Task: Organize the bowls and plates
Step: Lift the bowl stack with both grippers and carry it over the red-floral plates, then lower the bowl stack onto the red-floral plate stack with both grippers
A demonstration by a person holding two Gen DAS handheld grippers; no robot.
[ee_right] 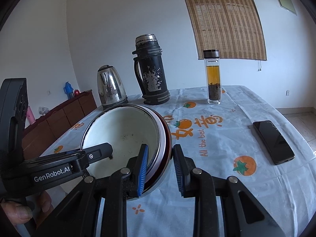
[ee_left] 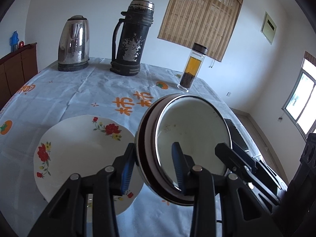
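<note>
Here both of the person's tools are on the same stack of bowls [ee_left: 189, 138], which is tilted and lifted off the worktop [ee_left: 79, 90]. The left hand-held gripper [ee_left: 153, 169] is clamped on the stack's left rim, one blue pad outside and one inside. The right hand-held gripper [ee_right: 161, 169] has its left pad inside the right rim, while its right pad stands off the outer wall with a visible gap, so that grip looks loose.

Behind the stack stand one steel kettle [ee_left: 74, 43], one worn black thermos [ee_left: 133, 37] and one glass tea bottle [ee_left: 192, 65], all well apart from the bowls.

The left wrist view alone shows one flowered plate [ee_left: 83, 154] lying flat just beside the stack, partly covered by the left fingers. The right wrist view alone shows one dark phone [ee_right: 273, 142] lying on the cloth to the right, and the person's fingers [ee_right: 17, 213] on the left tool's handle.

The stack shows a white-lined bowl on top and at least one dark-rimmed bowl beneath; I cannot count more.
</note>
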